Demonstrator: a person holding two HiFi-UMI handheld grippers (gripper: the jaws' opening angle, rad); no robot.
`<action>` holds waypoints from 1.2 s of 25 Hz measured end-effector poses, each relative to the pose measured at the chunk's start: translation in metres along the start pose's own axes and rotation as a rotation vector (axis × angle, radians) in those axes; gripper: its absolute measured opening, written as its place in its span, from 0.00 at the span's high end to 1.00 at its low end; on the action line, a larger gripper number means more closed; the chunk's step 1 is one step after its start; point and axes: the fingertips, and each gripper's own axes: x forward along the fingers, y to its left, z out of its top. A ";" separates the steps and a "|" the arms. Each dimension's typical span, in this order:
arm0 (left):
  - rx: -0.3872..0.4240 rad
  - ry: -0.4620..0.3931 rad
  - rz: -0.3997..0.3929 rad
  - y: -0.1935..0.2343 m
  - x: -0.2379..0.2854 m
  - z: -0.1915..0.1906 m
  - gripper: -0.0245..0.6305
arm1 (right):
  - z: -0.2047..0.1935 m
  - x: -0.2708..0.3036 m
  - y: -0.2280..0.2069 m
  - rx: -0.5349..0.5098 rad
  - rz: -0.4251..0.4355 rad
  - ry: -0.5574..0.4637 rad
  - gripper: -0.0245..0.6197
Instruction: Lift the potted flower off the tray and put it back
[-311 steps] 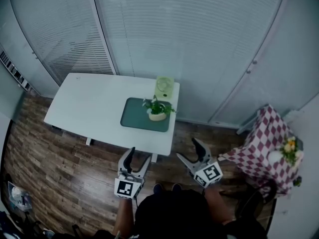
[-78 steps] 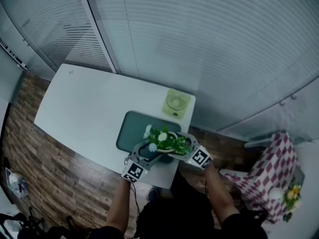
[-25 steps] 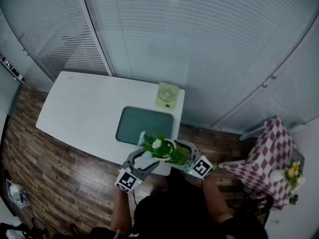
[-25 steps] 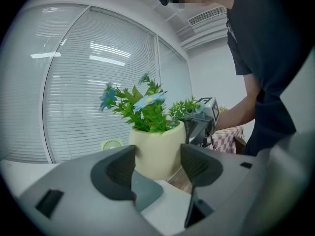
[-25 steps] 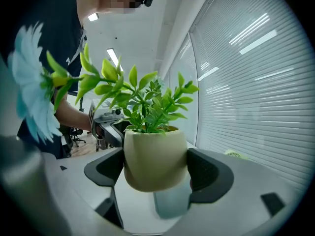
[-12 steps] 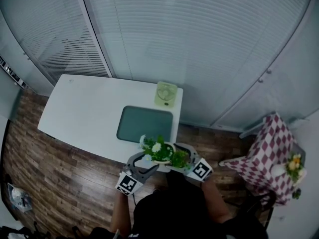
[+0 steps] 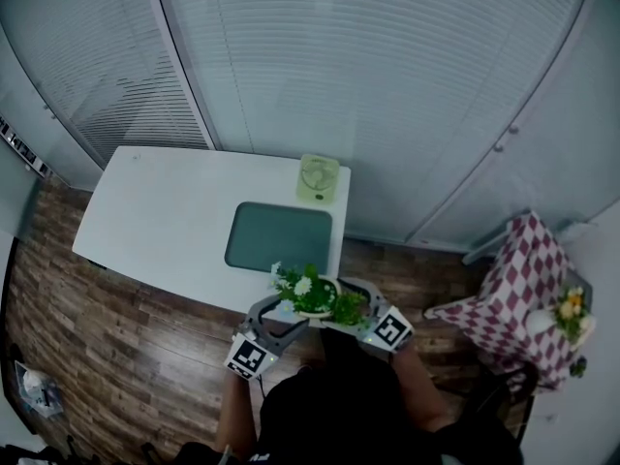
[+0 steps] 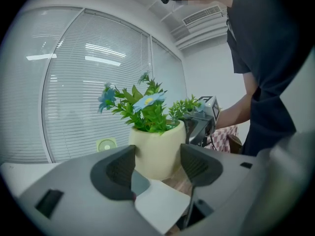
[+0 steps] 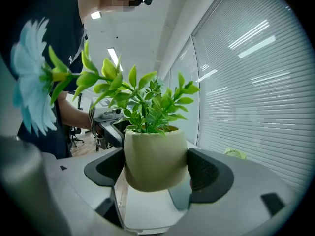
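Left gripper (image 8: pixel 157 163): jaws closed on the cream sides of the potted flower (image 8: pixel 157 149), sharing the load.
Right gripper (image 9: pixel 155 168): clamped on the same pot from the opposite side, to keep it upright (the blooms look top-heavy).
Potted flower: held in the air on the near side of the tray (image 7: pixel 279 237), close to the person.
Tray: nothing on it, ready for the return.
Table (image 7: pixel 165 211): carries the tray near its right end.
Fan (image 7: pixel 318 177): just beyond the tray's far right corner, outside the likely landing path.
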 end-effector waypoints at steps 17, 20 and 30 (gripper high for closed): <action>-0.001 -0.013 -0.007 0.001 -0.005 -0.002 0.53 | 0.006 0.003 0.005 -0.010 -0.013 -0.018 0.36; -0.005 -0.017 -0.002 0.004 -0.004 -0.001 0.53 | 0.007 0.006 0.002 0.009 -0.013 -0.017 0.36; -0.010 -0.019 0.018 0.017 -0.002 -0.007 0.53 | 0.007 0.017 -0.007 0.006 0.006 0.008 0.36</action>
